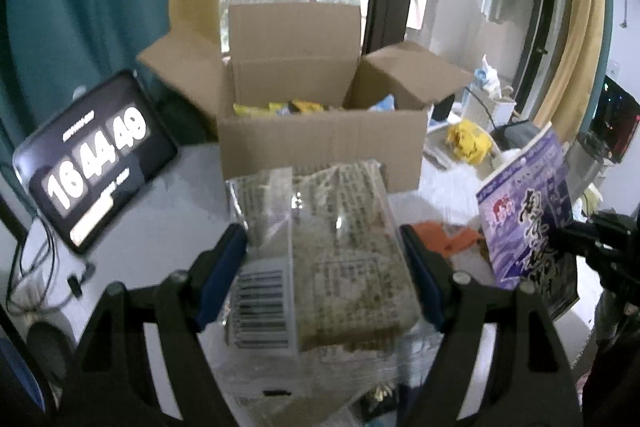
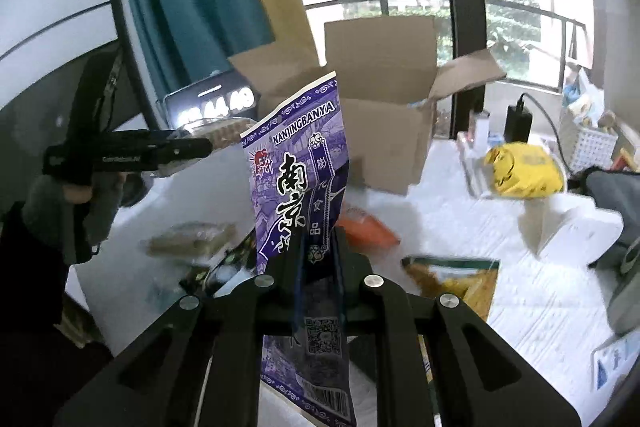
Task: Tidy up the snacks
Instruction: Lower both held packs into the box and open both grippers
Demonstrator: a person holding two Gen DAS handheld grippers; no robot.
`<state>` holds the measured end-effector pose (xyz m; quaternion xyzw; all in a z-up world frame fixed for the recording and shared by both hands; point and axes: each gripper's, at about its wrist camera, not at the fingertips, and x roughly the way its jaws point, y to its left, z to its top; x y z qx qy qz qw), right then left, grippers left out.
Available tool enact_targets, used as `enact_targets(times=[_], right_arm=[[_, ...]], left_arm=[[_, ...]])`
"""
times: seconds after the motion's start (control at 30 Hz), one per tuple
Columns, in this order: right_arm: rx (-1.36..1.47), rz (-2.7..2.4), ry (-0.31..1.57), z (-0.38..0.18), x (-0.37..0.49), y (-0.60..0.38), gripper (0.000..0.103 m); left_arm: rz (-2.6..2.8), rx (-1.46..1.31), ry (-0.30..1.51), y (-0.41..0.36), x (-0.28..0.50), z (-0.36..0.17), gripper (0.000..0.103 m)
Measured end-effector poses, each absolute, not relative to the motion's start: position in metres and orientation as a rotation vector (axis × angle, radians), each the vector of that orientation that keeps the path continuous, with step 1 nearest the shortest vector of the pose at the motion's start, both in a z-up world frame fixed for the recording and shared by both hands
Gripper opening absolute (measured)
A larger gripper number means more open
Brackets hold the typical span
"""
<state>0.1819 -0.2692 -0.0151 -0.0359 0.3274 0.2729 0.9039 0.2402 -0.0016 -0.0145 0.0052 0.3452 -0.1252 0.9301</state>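
My left gripper (image 1: 324, 247) is shut on a clear-wrapped beige snack pack (image 1: 320, 239) with a barcode, held above the table in front of an open cardboard box (image 1: 320, 143). The box holds several yellow and blue snacks (image 1: 304, 106). My right gripper (image 2: 318, 247) is shut on an upright purple snack bag (image 2: 298, 167) printed NANJINGBANYA; the bag also shows in the left wrist view (image 1: 528, 211). The box stands behind it (image 2: 384, 131). The left gripper shows at the left of the right wrist view (image 2: 188, 147).
A tablet clock (image 1: 92, 159) leans left of the box. On the white table lie an orange pack (image 2: 366, 227), a yellow-green bag (image 2: 456, 279), a beige pack (image 2: 192, 239) and a yellow bag (image 2: 524, 169). A white basket (image 2: 588, 143) stands at the right.
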Motion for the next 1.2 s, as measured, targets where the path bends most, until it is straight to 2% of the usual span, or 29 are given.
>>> enact_targets(times=[0.8, 1.2], right_arm=[[-0.059, 0.437, 0.482, 0.066, 0.311, -0.247, 0.014], [-0.053, 0.417, 0.419, 0.076, 0.387, -0.204, 0.014]], left_arm=[[-0.245, 0.027, 0.506, 0.007, 0.355, 0.036, 0.077], [-0.216, 0.008, 0.466, 0.006, 0.407, 0.03, 0.077]])
